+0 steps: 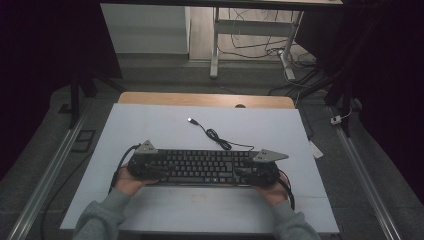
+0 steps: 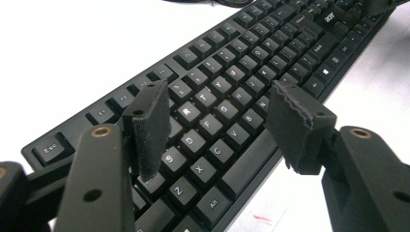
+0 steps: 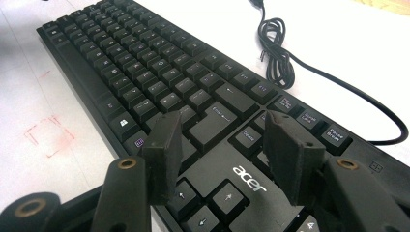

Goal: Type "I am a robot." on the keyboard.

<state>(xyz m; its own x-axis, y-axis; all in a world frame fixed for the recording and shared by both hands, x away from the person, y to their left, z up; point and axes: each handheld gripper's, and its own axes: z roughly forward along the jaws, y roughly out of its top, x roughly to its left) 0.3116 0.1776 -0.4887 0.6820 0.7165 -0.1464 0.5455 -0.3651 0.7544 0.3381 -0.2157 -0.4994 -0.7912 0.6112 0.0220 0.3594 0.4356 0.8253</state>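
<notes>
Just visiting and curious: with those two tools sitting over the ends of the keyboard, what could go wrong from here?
Two possible risks. Both hand-held grippers, left and right, stand open above the keyboard, so closing might catch keys rather than the edges, pressing or popping them. The keyboard's cable lies loosely coiled behind it with its plug free on the white table; lifting or sliding the keyboard could drag or snag it.

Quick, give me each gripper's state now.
Left gripper: open, jaws over the keyboard's letter keys, holding nothing.
Right gripper: open, over its arrow keys, holding nothing.
</notes>
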